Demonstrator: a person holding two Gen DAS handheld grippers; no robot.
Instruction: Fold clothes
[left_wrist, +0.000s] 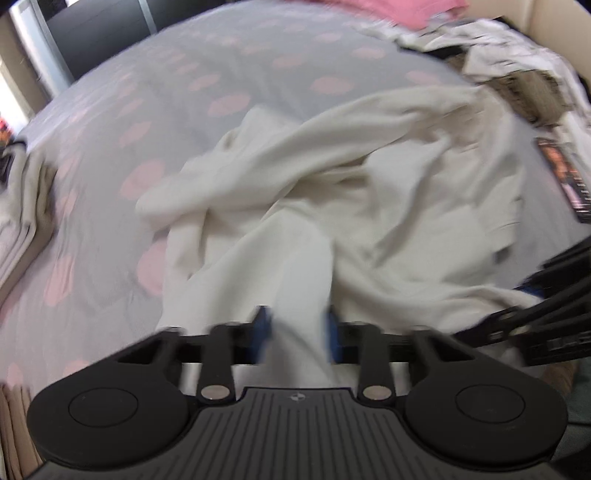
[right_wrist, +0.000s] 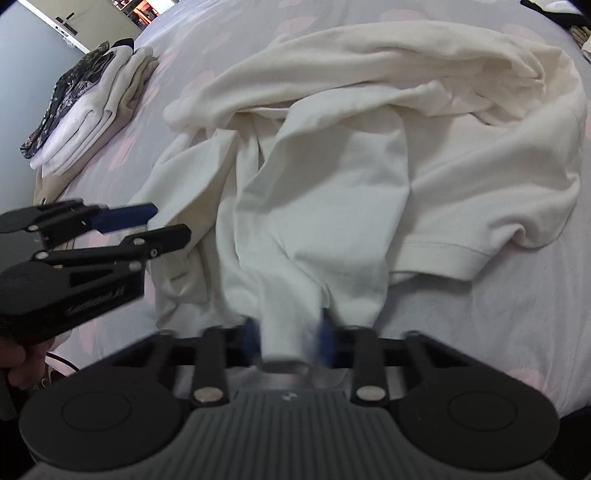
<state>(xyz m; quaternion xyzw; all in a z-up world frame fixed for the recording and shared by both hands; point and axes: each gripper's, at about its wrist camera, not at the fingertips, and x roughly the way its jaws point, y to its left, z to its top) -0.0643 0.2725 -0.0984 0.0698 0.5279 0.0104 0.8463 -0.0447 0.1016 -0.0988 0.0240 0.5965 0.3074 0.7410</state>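
Bedsheet (right_wrist: 498, 314) under tool-gripped cream garment (right_wrist: 332, 206)

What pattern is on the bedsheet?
Pale grey bedsheet with pink lip-shaped blotches; clearest in the left wrist view.

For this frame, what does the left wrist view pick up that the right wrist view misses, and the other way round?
Only the left wrist view shows the pink cloth at the far edge and the jumbled pile of unfolded clothes at the upper right. Only the right wrist view shows the neat stack of folded clothes in full and the cream garment's ribbed hem. Both show the cream garment crumpled on the pink-spotted bedsheet, with cloth between the fingers of the left claw and the right claw.
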